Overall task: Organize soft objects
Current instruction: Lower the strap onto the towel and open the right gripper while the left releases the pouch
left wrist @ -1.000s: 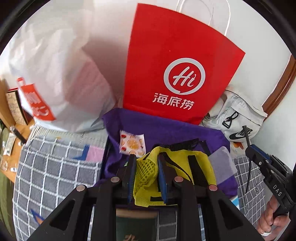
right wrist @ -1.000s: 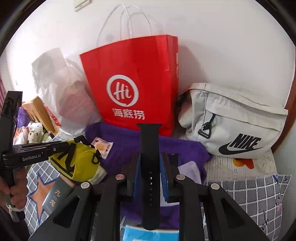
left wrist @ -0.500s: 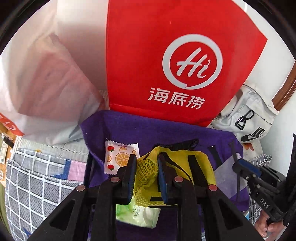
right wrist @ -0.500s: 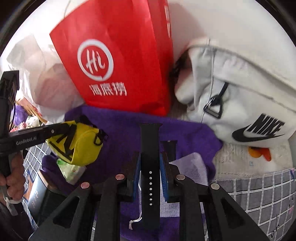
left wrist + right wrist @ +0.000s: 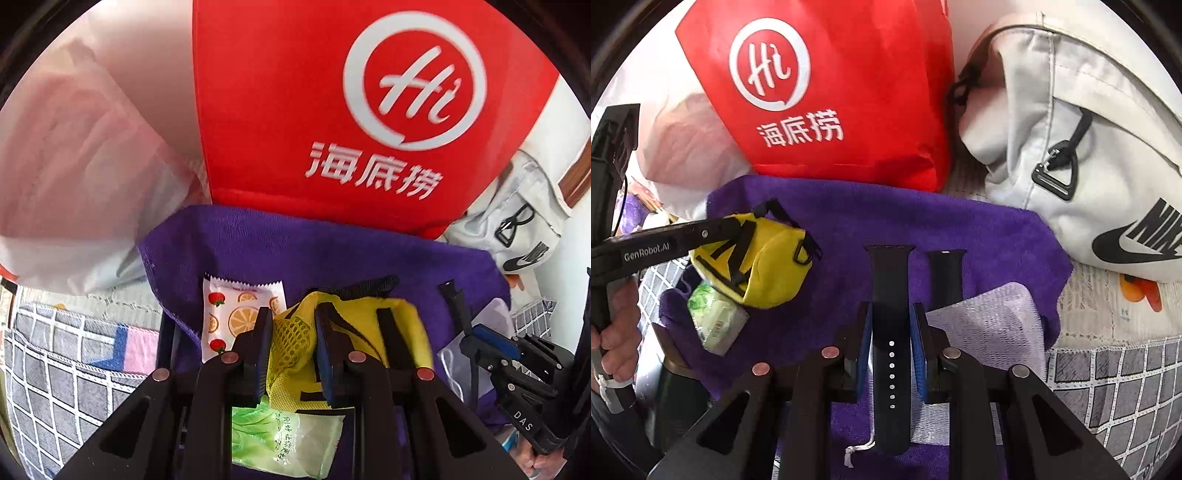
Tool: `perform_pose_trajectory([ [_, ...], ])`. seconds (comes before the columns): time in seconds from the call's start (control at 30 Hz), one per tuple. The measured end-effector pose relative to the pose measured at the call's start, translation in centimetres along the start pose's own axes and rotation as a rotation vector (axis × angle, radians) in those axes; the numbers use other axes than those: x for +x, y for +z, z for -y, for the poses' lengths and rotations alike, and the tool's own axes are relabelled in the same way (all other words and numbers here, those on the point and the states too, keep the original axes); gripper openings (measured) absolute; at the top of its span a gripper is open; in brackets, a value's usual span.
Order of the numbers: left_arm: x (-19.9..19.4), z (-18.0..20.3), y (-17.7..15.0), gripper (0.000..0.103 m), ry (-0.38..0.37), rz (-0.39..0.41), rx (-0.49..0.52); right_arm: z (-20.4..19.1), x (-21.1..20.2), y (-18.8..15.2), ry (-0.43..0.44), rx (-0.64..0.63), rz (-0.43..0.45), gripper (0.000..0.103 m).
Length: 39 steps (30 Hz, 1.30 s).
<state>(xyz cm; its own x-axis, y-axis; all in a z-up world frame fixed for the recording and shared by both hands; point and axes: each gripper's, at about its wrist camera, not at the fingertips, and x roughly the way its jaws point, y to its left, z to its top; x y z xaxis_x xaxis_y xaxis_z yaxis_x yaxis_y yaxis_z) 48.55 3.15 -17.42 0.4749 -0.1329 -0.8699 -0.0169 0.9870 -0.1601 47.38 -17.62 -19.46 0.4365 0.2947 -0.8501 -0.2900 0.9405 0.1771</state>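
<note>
- Purple towel (image 5: 849, 218) lies spread on the bed in front of a red bag (image 5: 846, 92); both tools hang over it, each tilted steeply down with something soft in its grip.
- Left tool (image 5: 291, 332) is clamped on the mesh edge of a yellow pouch (image 5: 354, 325), which hangs just above the towel's left part, over a green pack (image 5: 716, 321) and beside a fruit-print sachet (image 5: 229, 314).
- Right tool (image 5: 891, 332) is clamped on a black strap (image 5: 888, 280), whose long axis runs along the fingers and points toward the red bag.
- A second strap (image 5: 945, 277) lies on the towel just right of the held one, parallel to it, its near end under a pale mesh bag (image 5: 990, 317).
- Judging by this, the coming move turns on setting the held strap down alongside its twin; the right hand is the nearer one.
- A grey bag (image 5: 1071, 147) sits well right, off the towel.
</note>
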Motion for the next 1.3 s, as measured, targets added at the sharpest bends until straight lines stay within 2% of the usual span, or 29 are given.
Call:
perform_pose_trajectory([
  [0.33,2.1,0.1,0.5,0.022,-0.026,-0.059,-0.026,-1.0,1.4,0.0,0.000,-0.027,-0.034,0.022],
  [0.37,2.2,-0.1,0.6,0.022,-0.032,-0.066,-0.030,-1.0,1.5,0.0,0.008,-0.025,-0.036,0.024],
  [0.43,2.2,-0.9,0.8,0.024,-0.042,-0.070,-0.034,-1.2,1.6,0.1,0.013,-0.018,-0.032,0.039],
  [0.53,1.9,-1.5,1.1,0.028,-0.046,-0.065,-0.043,-0.7,0.9,-0.2,0.031,-0.007,-0.010,0.051],
  [0.63,1.7,-1.7,1.3,0.033,-0.059,-0.069,-0.049,-0.4,0.3,-0.3,0.031,0.000,0.002,0.053],
  [0.77,0.8,-1.8,1.4,0.034,-0.044,-0.064,-0.042,-0.6,-0.4,-0.3,0.008,0.000,0.021,0.053],
  [0.9,-1.3,-1.0,1.3,0.041,-0.007,-0.033,-0.015,-1.3,-2.0,-0.4,-0.014,-0.007,0.056,0.053],
  [0.97,-2.7,-0.7,1.0,0.048,0.009,-0.006,-0.003,-1.7,-3.3,-0.8,-0.008,0.002,0.080,0.053],
  [1.03,-4.5,-0.3,0.1,0.051,0.023,0.023,0.002,-2.3,-4.9,-1.5,0.009,0.002,0.094,0.053],
  [1.17,-7.3,-0.1,-2.2,0.051,0.036,0.021,0.005,-3.5,-7.9,-4.0,-0.007,-0.020,0.114,0.058],
  [1.3,-10.4,0.2,-5.4,0.051,0.046,0.036,0.006,-3.9,-10.7,-7.1,0.029,0.017,0.116,0.059],
])
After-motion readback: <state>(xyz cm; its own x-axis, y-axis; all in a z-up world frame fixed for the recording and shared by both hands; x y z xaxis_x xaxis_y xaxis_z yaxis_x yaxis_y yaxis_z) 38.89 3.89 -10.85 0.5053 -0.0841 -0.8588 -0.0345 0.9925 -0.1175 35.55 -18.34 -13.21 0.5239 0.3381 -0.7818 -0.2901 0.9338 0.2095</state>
